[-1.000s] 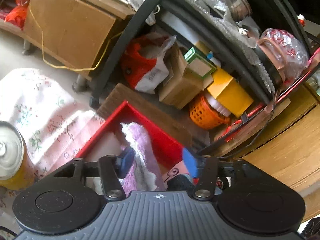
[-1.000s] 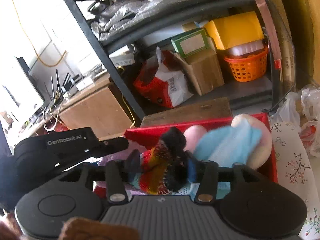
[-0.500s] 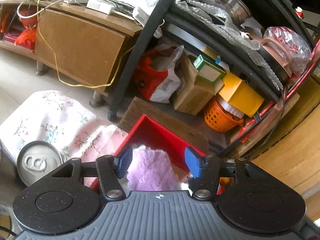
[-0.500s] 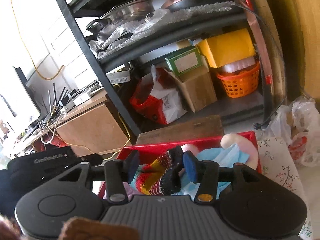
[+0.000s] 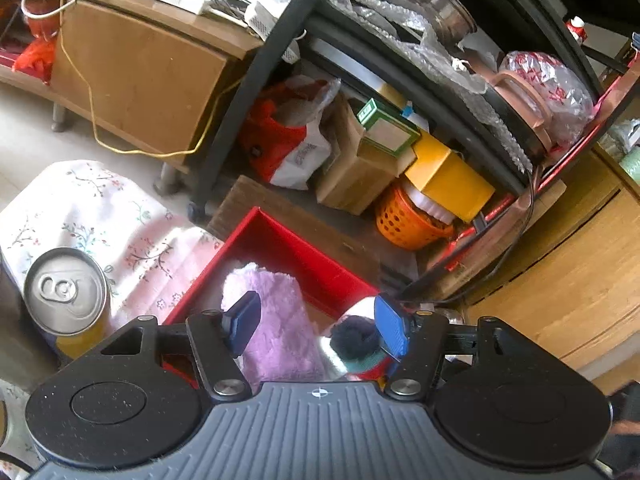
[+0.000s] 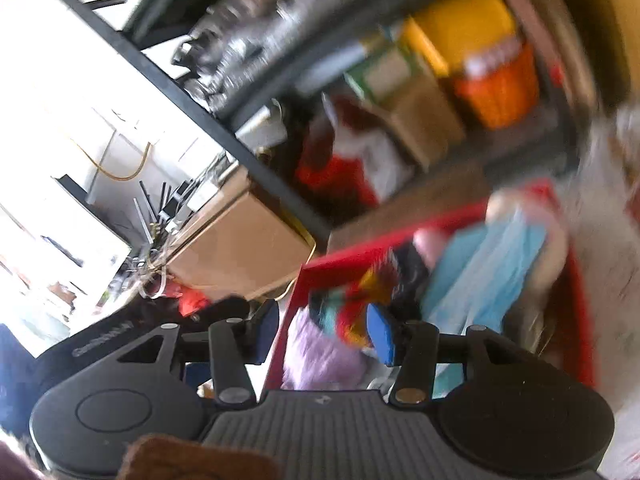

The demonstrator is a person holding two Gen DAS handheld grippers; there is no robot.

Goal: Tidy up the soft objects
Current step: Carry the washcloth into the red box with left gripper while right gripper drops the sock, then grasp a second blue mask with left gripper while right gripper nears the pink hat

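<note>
While the right wrist picture is strongly blurred, we can see in both views the red box (image 5: 288, 248), and we use it as our landmark. Inside the red box lies a purple fluffy cloth (image 5: 276, 320). Beside the cloth, toward the right side of the box, lies a knitted soft toy with a dark pompom (image 5: 354, 338).

Our left gripper (image 5: 316, 324) hovers above the near part of the red box. Its two blue pads (image 5: 390, 330) stand wide apart, and nothing is between them; the purple cloth and the pompom are seen below, through the gap.

Our right gripper (image 6: 324, 332) is also over the near edge of the red box (image 6: 400, 236). Its blue pads stand apart too and hold nothing. In this blurred view the box contains the purple cloth (image 6: 316, 356), a colourful knitted item (image 6: 360, 300) and a light blue cloth (image 6: 492, 276), with something pale pink behind it that we cannot identify.

Left of the red box, on a flowered tablecloth (image 5: 100, 216), stands a yellow drink can (image 5: 66, 296). Behind the red box is a black shelf rack (image 5: 248, 92) with an orange basket (image 5: 404, 224) and cardboard boxes (image 5: 360, 168) on its bottom level.
</note>
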